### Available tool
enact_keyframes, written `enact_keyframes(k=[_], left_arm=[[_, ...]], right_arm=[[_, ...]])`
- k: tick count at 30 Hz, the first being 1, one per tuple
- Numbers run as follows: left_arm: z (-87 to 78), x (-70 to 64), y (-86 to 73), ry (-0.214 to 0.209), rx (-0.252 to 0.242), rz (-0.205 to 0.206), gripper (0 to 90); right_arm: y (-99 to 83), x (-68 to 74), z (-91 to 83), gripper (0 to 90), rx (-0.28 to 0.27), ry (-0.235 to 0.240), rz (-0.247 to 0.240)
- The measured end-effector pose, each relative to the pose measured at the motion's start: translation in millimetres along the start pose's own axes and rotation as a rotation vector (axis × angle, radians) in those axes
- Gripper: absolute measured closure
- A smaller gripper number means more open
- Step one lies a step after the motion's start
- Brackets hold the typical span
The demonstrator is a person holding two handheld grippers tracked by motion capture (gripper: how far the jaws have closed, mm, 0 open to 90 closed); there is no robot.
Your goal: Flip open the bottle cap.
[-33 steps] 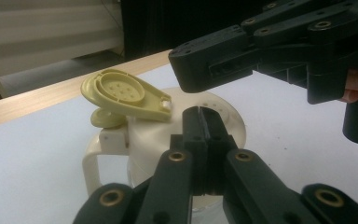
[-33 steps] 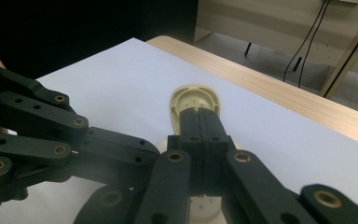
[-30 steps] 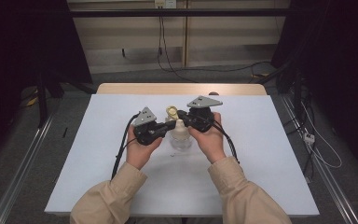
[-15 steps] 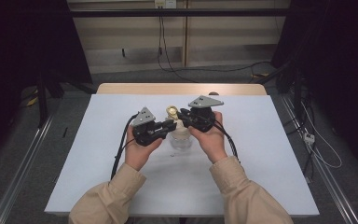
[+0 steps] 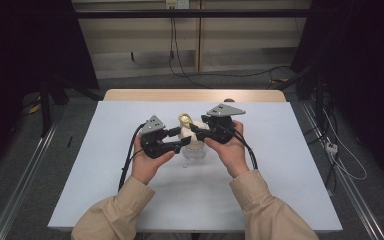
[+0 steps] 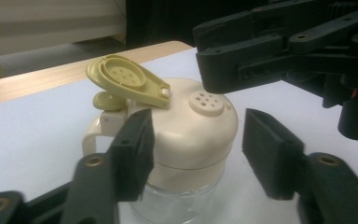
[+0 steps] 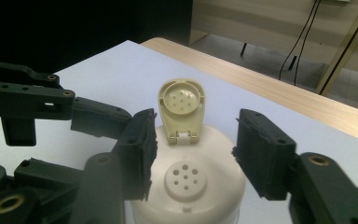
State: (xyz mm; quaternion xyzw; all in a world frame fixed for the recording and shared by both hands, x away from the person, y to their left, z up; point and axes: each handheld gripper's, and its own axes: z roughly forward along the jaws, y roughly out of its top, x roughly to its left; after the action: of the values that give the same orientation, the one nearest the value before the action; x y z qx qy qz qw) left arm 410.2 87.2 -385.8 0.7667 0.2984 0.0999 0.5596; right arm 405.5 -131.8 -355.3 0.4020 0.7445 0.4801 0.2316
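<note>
High view places the shaker jar near the middle of the white table, slightly toward the far edge, with the person's two hands flanking it. Left gripper sits just to the left of the jar, held in the left hand; its jaws reach toward the jar's cream lid. Left gripper view shows those jaws spread wide on either side of the lid, one pad close against the lid's side, the other standing clear of it; contact on the near pad cannot be confirmed. Right gripper sits just to the right of the jar, held in the right hand, jaws pointing at the jar's top. Right gripper view shows its jaws likewise wide apart above the lid, gripping nothing, with the raised flip cap between and beyond them. The flip cap stands upright on its hinge at the lid's edge, exposing the round sifter holes on the lid's top. Below the lid, the jar's body is clear glass, standing upright on the table.
</note>
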Motion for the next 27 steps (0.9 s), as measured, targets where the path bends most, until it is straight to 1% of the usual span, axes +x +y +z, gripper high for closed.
enact_keyframes(k=[3, 6, 8, 10, 11, 13, 16, 17, 20, 22, 23, 24, 25, 27], left_arm=[[-0.8, -0.5, 0.5, -0.004, 0.001, 0.001, 36.9], [-1.8, -0.6, 0.9, -0.014, 0.001, -0.004, 30.6], [-2.8, -0.9, 1.2, -0.013, -0.001, 0.004, 26.8], [-4.5, -1.3, 1.9, -0.016, -0.01, 0.006, 23.8], [-5.5, -1.4, 2.3, -0.022, -0.01, 0.009, 22.8], [-7.0, -2.2, 2.7, -0.016, -0.009, 0.018, 21.1], [-8.4, -2.3, 2.6, -0.025, -0.003, 0.024, 18.4], [-8.9, -2.9, 2.3, -0.019, 0.002, 0.027, 17.4], [-10.9, -2.7, 1.7, -0.023, 0.013, 0.033, 14.5], [-13.4, -1.9, 0.7, -0.03, -0.005, 0.025, 13.4], [-14.7, -1.0, 0.2, -0.029, -0.006, 0.024, 13.4], [-15.3, -0.1, -0.6, -0.032, -0.004, 0.02, 13.0], [-15.8, 0.4, -2.1, -0.025, 0.004, 0.023, 11.9], [-16.8, 2.2, -5.3, -0.03, 0.013, 0.025, 9.7]], right_arm=[[0.0, -0.3, -2.8, 40.6, -0.002, -0.013, -0.002], [-0.7, -1.7, -5.3, 37.0, -0.007, -0.012, 0.007], [-2.0, -1.8, -6.9, 34.6, -0.004, -0.008, 0.014], [-4.5, -1.5, -8.4, 32.3, -0.001, -0.001, 0.009], [-5.9, -1.1, -9.1, 30.8, 0.003, 0.004, 0.006], [-8.7, -0.6, -10.9, 28.7, 0.006, 0.005, 0.004], [-11.9, -1.6, -13.7, 26.3, 0.007, 0.013, 0.012], [-12.7, -2.1, -14.9, 25.9, 0.008, 0.015, 0.016], [-14.6, -4.3, -18.1, 23.7, 0.008, 0.013, 0.023], [-16.0, -5.9, -20.1, 22.3, 0.0, 0.02, 0.025], [-16.8, -6.3, -21.5, 22.0, -0.003, 0.022, 0.028], [-17.8, -6.6, -22.8, 21.8, -0.006, 0.022, 0.026], [-18.9, -6.5, -24.3, 21.3, -0.007, 0.022, 0.026], [-21.6, -6.2, -26.8, 20.1, -0.007, 0.026, 0.021]])
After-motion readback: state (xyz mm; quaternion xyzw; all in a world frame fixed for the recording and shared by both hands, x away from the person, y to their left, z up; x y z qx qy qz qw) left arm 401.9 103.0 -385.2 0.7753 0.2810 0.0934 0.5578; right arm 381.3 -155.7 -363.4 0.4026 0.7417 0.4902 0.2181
